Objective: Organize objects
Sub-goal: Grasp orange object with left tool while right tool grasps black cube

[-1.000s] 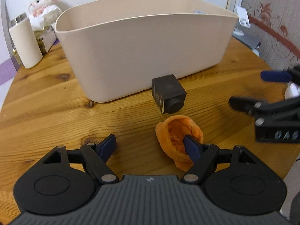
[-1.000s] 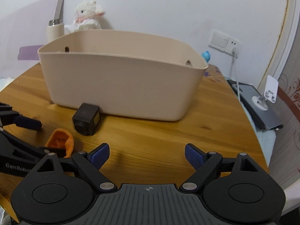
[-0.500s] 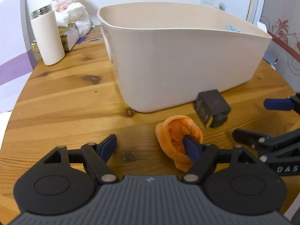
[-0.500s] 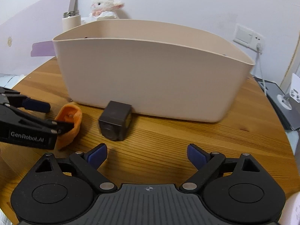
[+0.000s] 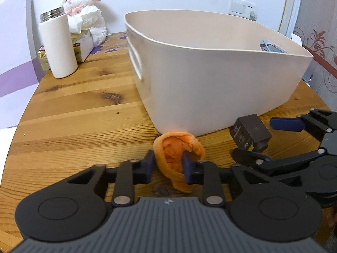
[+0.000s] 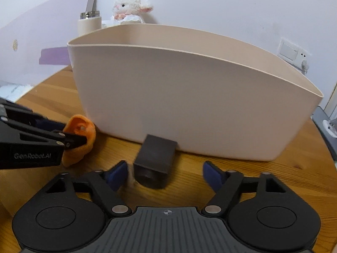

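Observation:
An orange ear-shaped soft piece (image 5: pixel 179 160) lies on the wooden table in front of the beige bin (image 5: pixel 210 88). My left gripper (image 5: pixel 168 166) is shut on its edge; it also shows in the right wrist view (image 6: pixel 81 135) at the left. A small dark cube-shaped camera (image 6: pixel 154 160) lies at the foot of the bin (image 6: pixel 189 97). My right gripper (image 6: pixel 165 174) is open around it, fingers on either side, not touching. In the left wrist view the cube (image 5: pixel 250 132) sits between the right gripper's fingers (image 5: pixel 286 124).
A white cylindrical bottle (image 5: pixel 58 46), a tissue box and a white plush lamb (image 5: pixel 86 6) stand at the back left of the table (image 5: pixel 73 113). A wall socket (image 6: pixel 291 51) and a grey device (image 6: pixel 326 124) are to the right.
My left gripper has closed on the orange piece. My right gripper has moved forward and left so the dark cube now sits between its open fingers.

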